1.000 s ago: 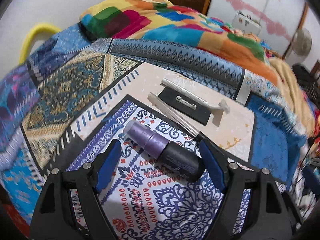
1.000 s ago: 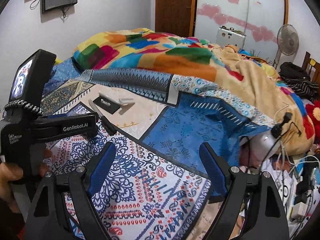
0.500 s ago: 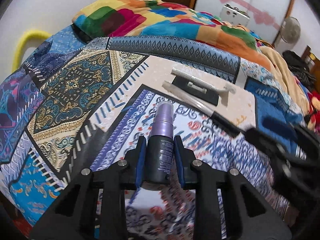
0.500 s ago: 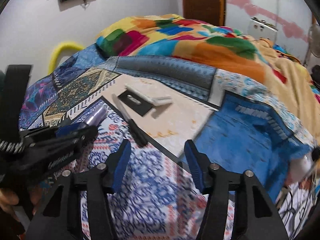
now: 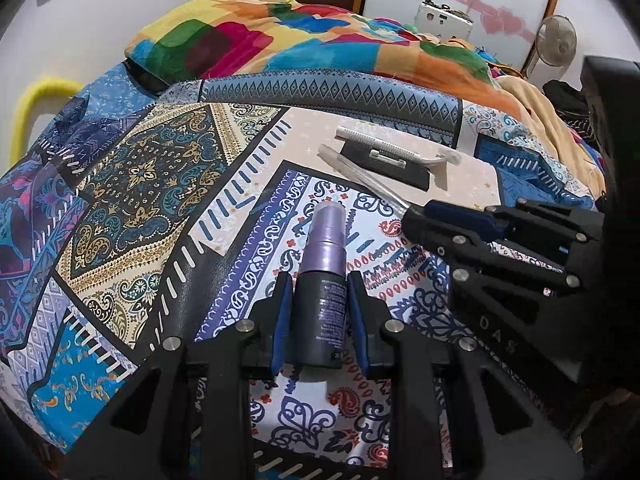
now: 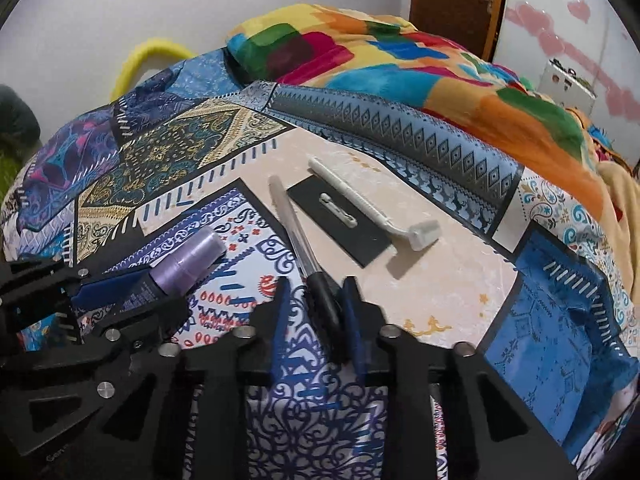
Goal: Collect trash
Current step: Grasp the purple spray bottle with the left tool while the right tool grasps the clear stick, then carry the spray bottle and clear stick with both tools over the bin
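Note:
My left gripper [image 5: 320, 284] is shut on a small spray bottle [image 5: 322, 280] with a dark body and purple cap, held just above the patterned bedspread; the bottle also shows in the right wrist view [image 6: 182, 264]. My right gripper [image 6: 316, 292] has its jaws closed around the dark end of a clear pen [image 6: 298, 240] that lies on the bed. In the left wrist view the right gripper [image 5: 452, 228] reaches in from the right onto the pen [image 5: 360, 176].
A white disposable razor [image 6: 372, 204] and a black card [image 6: 340, 216] with a small white clip lie just beyond the pen. A crumpled multicoloured blanket [image 6: 400, 60] covers the far side of the bed. A yellow bar [image 6: 148, 56] stands at the far left.
My left gripper closed on the spray bottle and lifted it slightly. My right gripper swung left across the bed to the pen and closed around its dark end.

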`<control>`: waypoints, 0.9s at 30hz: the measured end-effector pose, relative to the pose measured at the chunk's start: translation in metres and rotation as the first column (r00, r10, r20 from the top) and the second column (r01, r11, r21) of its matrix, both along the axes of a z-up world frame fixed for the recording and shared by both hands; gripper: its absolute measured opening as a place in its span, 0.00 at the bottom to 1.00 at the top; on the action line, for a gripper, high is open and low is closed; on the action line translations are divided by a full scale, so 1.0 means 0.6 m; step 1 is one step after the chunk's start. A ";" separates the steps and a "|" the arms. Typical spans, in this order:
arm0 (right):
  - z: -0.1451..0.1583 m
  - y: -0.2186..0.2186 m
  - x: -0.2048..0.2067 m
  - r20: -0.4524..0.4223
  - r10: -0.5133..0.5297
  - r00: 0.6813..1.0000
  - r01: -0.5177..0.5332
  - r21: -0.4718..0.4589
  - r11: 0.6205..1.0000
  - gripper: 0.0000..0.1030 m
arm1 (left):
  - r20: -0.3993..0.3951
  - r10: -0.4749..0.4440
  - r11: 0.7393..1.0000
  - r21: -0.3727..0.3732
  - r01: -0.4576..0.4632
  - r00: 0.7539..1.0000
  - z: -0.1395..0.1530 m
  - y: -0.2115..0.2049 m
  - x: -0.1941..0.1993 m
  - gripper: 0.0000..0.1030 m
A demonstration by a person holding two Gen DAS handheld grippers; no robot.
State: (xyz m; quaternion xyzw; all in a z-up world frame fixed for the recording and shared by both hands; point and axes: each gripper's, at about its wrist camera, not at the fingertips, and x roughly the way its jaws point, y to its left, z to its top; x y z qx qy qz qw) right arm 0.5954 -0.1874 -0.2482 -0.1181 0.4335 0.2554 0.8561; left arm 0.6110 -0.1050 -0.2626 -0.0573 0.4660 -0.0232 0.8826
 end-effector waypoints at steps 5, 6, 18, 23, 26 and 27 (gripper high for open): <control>0.003 0.000 -0.016 -0.045 0.013 0.999 -0.011 0.042 0.999 0.13 | -0.027 -0.005 0.999 -0.033 0.004 1.000 0.002 0.008 -0.012 0.26; 0.003 0.002 -0.021 -0.051 0.011 0.999 -0.009 0.036 0.999 0.13 | -0.034 -0.004 0.999 -0.038 0.003 0.999 0.003 0.010 -0.016 0.26; 0.058 0.002 -0.092 -0.097 -0.045 0.994 0.049 0.039 0.998 0.12 | -0.010 0.021 0.999 -0.041 -0.021 1.000 0.090 0.038 -0.095 0.25; 0.131 -0.004 -0.134 -0.039 -0.077 0.996 0.080 0.066 0.995 0.12 | 0.043 0.038 0.999 -0.039 -0.037 0.998 0.156 0.049 -0.142 0.24; 0.187 -0.004 -0.169 0.009 -0.084 0.996 0.082 0.096 0.992 0.12 | 0.080 0.057 0.998 -0.044 -0.053 0.995 0.201 0.059 -0.177 0.25; 0.200 -0.005 -0.176 0.019 -0.086 0.996 0.084 0.103 0.991 0.12 | 0.095 0.063 0.997 -0.050 -0.059 0.993 0.217 0.063 -0.189 0.25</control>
